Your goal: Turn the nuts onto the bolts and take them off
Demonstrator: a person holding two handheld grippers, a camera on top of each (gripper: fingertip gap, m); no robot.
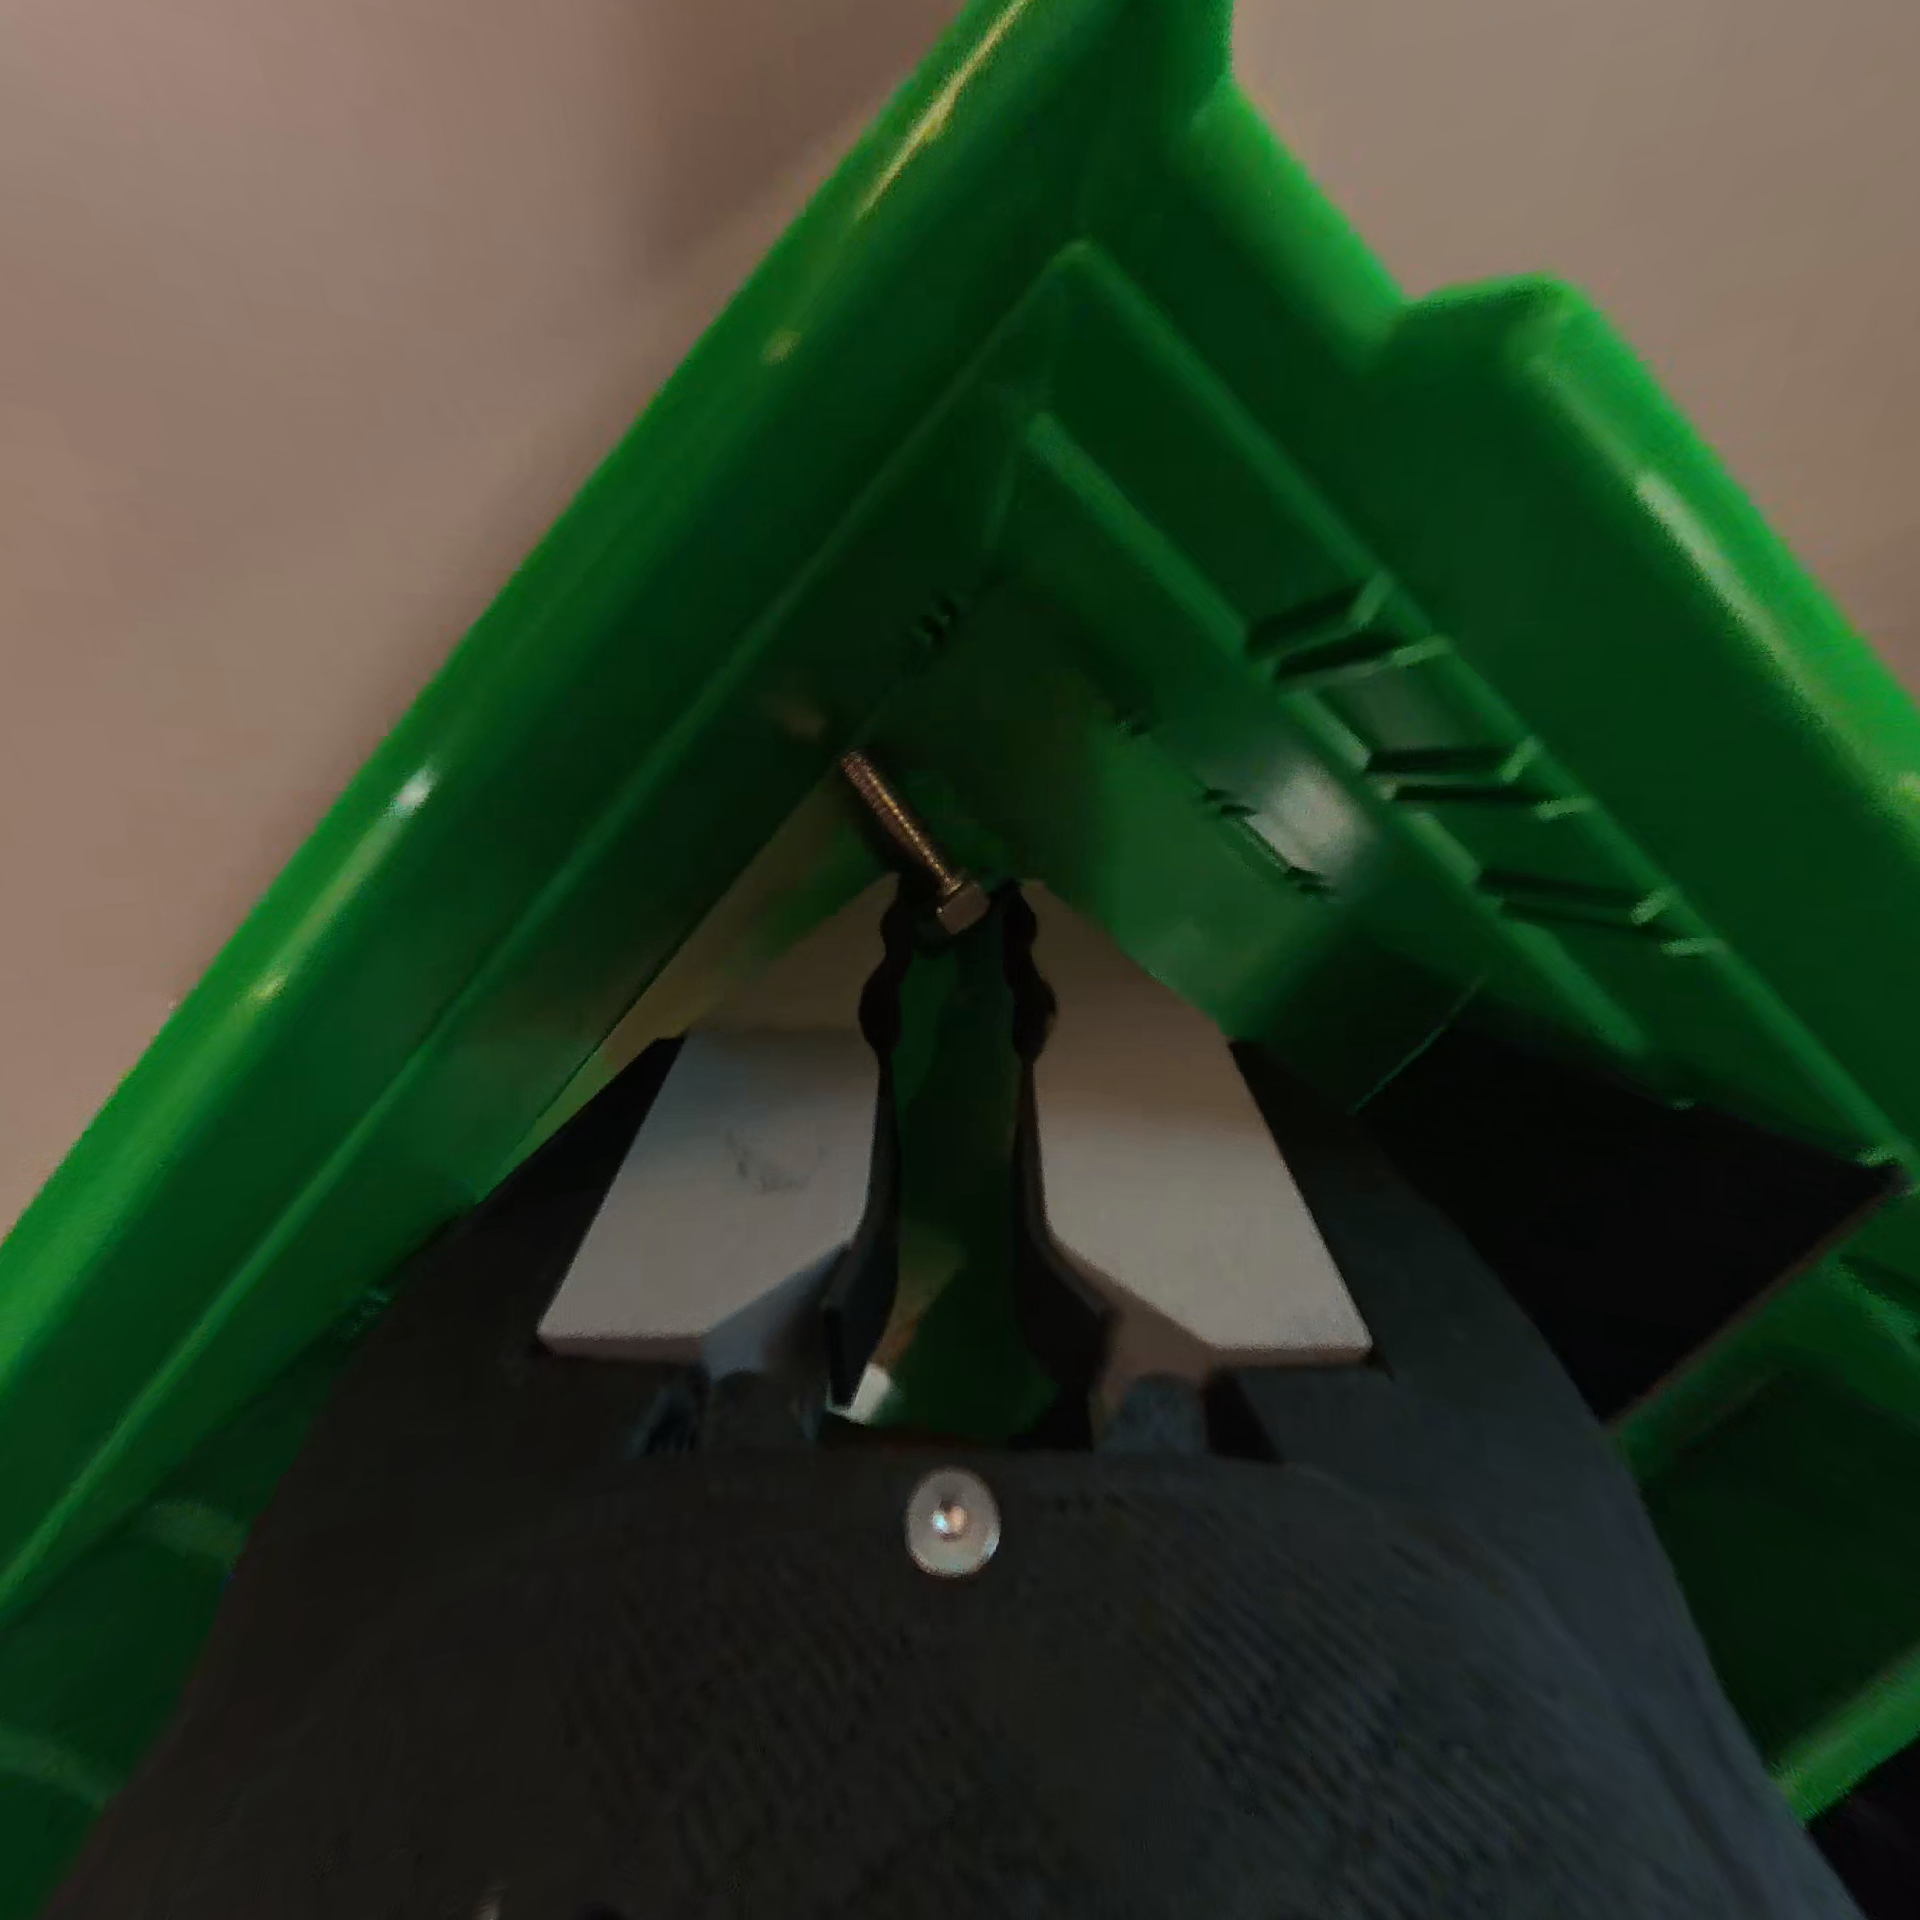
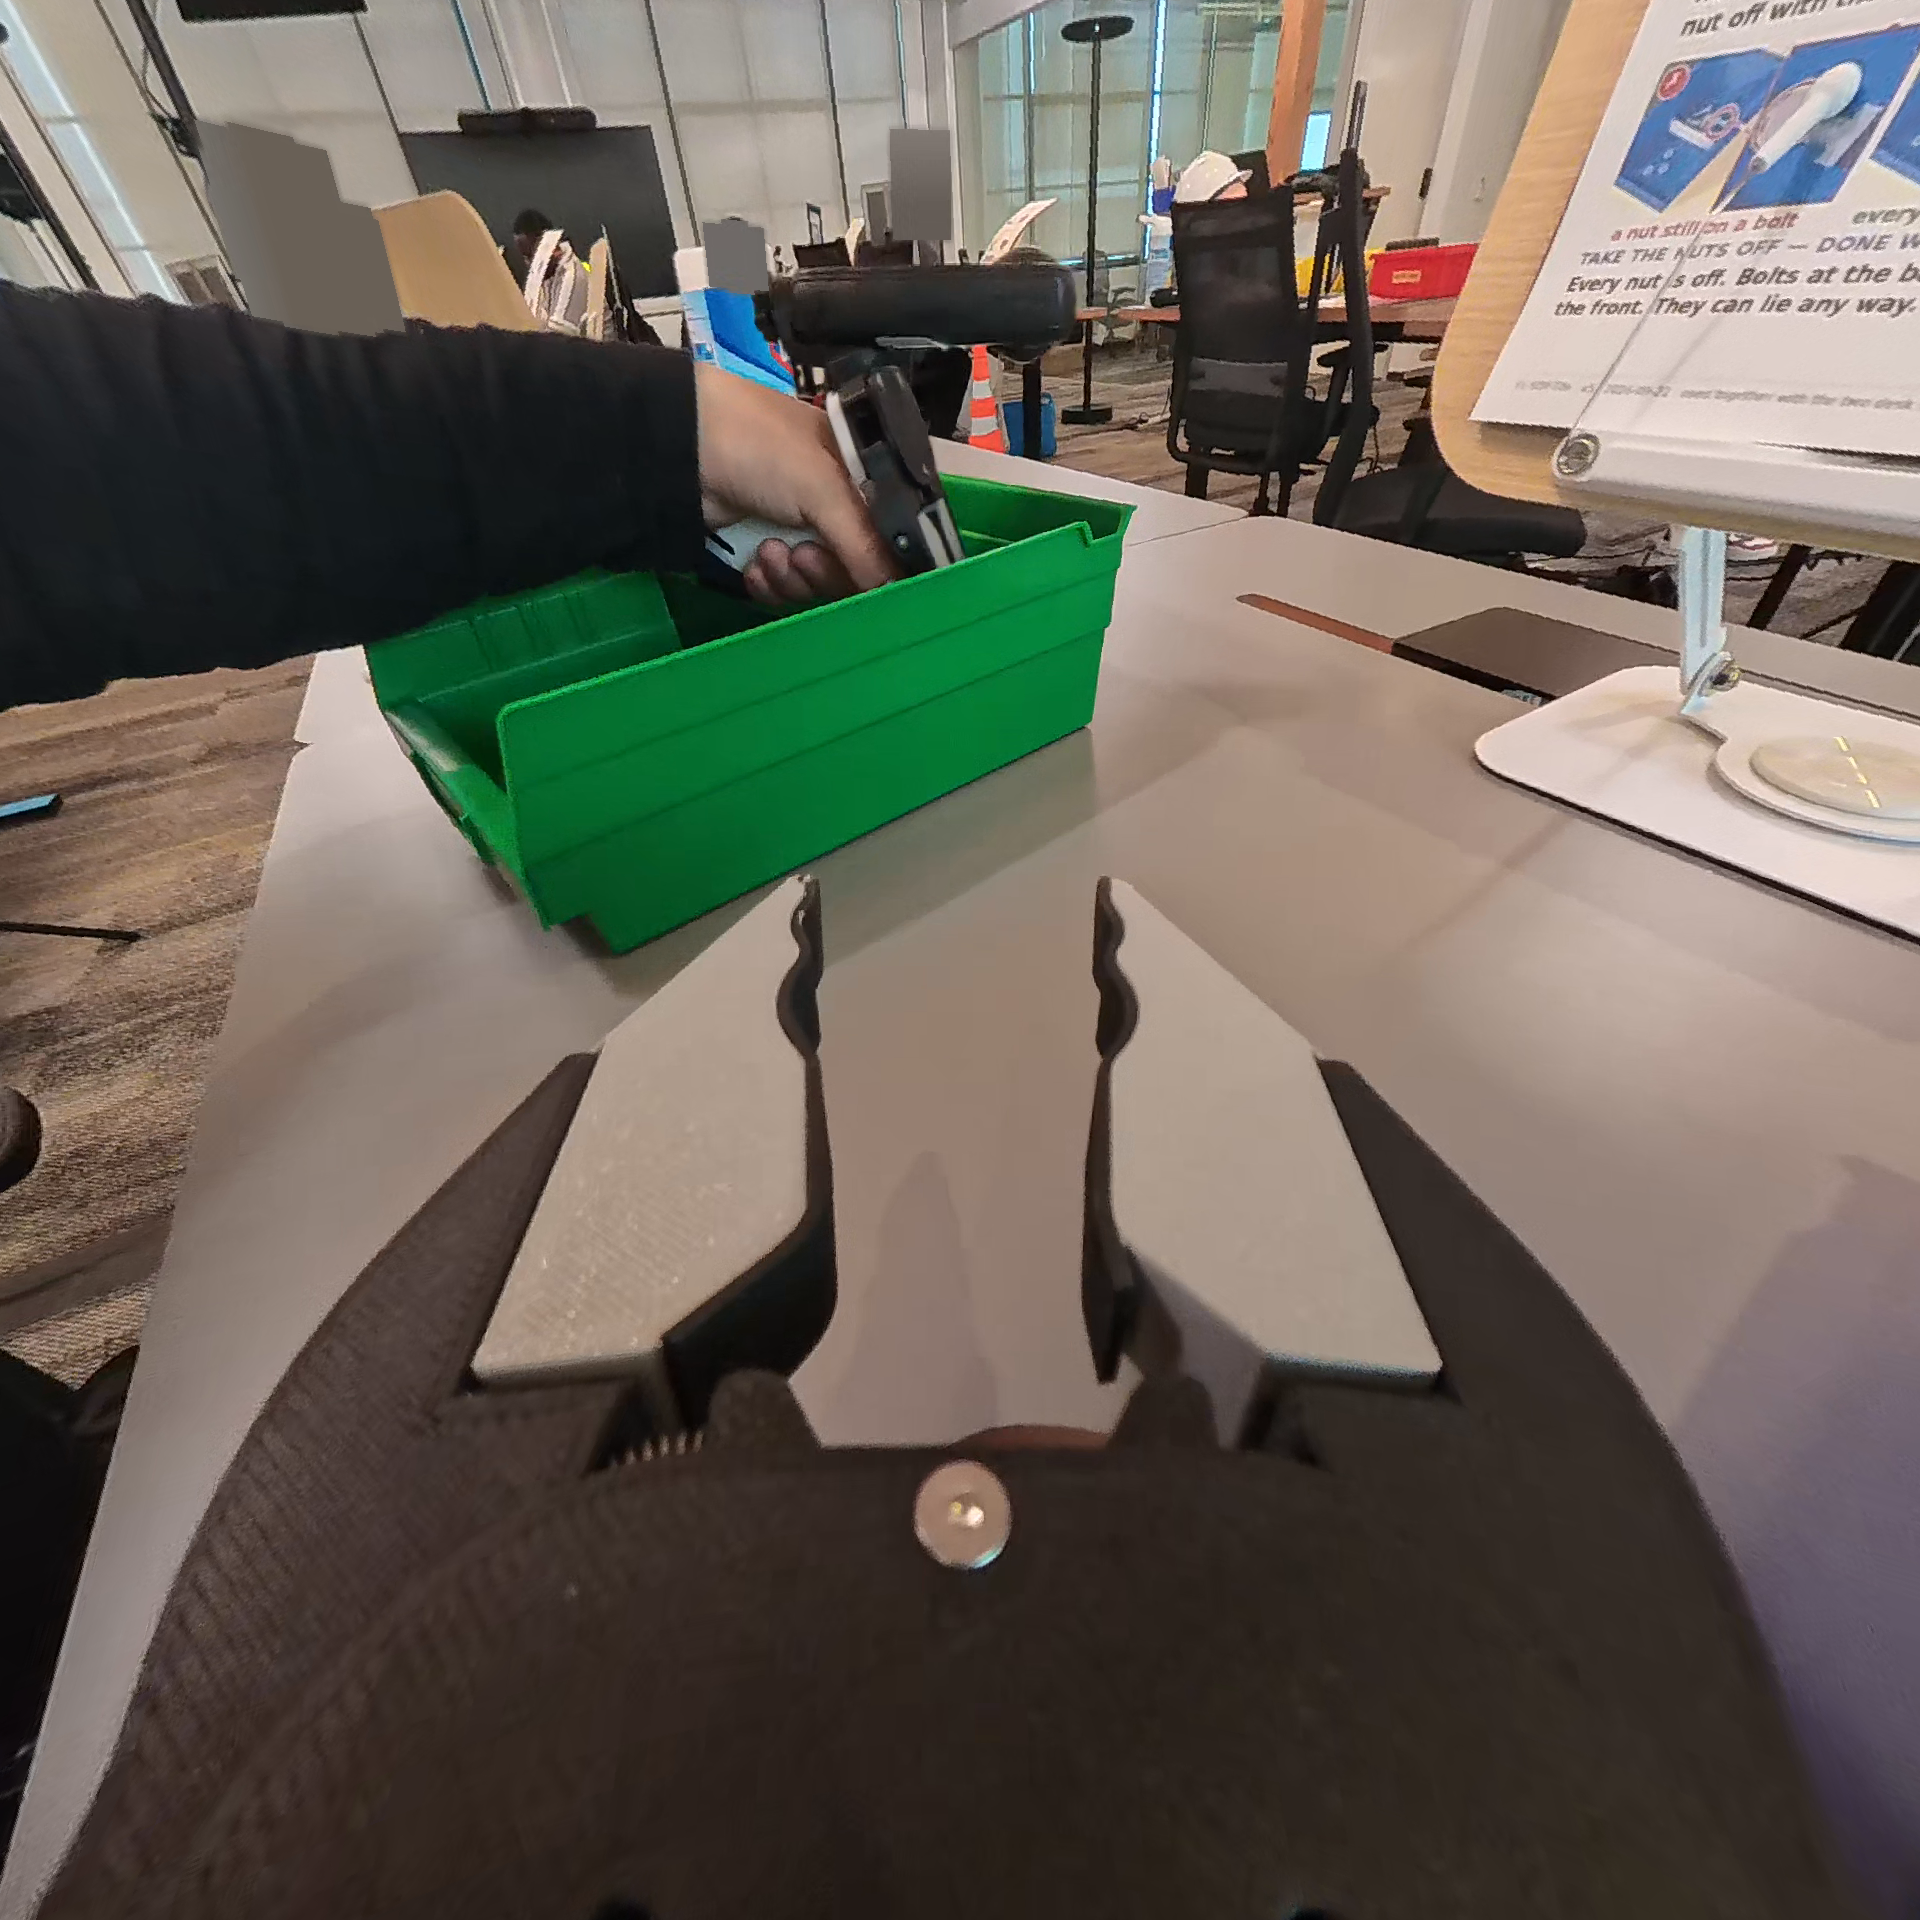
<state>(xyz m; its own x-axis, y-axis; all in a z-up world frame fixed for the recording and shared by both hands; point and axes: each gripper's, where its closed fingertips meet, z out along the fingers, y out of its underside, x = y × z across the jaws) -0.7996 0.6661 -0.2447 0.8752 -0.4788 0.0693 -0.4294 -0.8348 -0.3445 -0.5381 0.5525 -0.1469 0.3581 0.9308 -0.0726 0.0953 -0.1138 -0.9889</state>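
Note:
In the left wrist view my left gripper (image 1: 956,914) is shut on the hex head of a small steel bolt (image 1: 899,831), whose threaded shaft points up and left against the wall of a green plastic bin (image 1: 1351,520). No nut shows on the shaft. In the right wrist view the same green bin (image 2: 810,727) stands on the grey table (image 2: 1351,935), and a hand holds the left gripper (image 2: 899,478) down inside it. My right gripper (image 2: 956,914) is open and empty, low over the table in front of the bin.
A white stand (image 2: 1704,769) carrying an instruction sheet (image 2: 1745,229) rises at the table's right. A dark flat plate (image 2: 1527,649) lies behind its base. The table's left edge (image 2: 281,831) drops to carpet. Office chairs and desks stand far behind. About 30 centimeters separates my left fingertips from my right.

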